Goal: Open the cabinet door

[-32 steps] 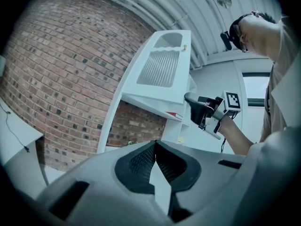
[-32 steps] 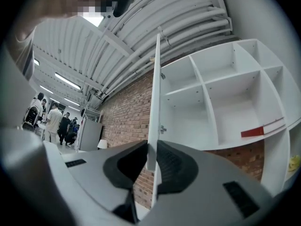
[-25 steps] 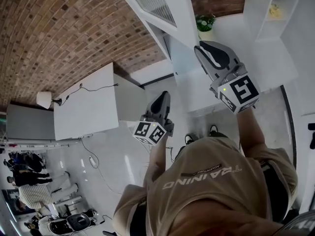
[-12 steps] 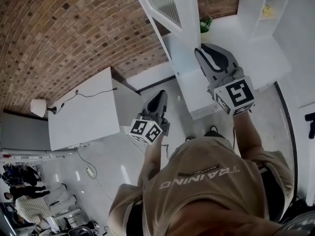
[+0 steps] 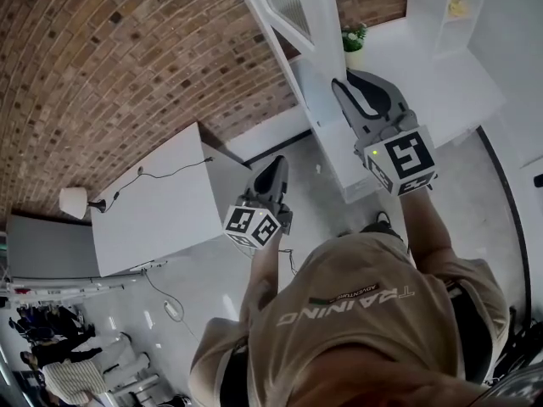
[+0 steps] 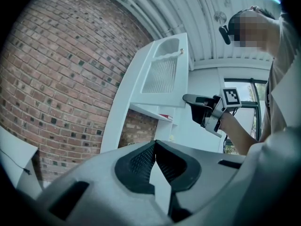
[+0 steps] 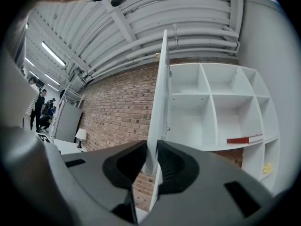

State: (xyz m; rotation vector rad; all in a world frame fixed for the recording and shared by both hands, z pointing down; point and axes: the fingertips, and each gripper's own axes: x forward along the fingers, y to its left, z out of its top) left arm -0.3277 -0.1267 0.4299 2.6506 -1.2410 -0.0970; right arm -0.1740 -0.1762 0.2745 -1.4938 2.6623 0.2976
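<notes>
While the person stands facing the tall white cabinet [image 7: 214, 121], the right gripper [image 5: 342, 80] is closed on the free edge of the cabinet door [image 5: 284, 2]. In the right gripper view the door's thin white edge runs straight down between the two pads and fills the gap between them. The door hangs swung well out from the cabinet, its ribbed pane facing the brick wall [image 5: 110, 66], and the grip sits near the door's lower end. To the right of the door the cabinet's open shelves show, with a red book [image 7: 244, 139] lying flat on one of them and a small potted plant [image 5: 354, 36] on a lower ledge.

The left gripper [image 5: 282, 161] has its jaw tips pressed together with nothing between them. It is held out apart from the cabinet, near a white table [image 5: 157, 206] that carries a lamp [image 5: 75, 200].
</notes>
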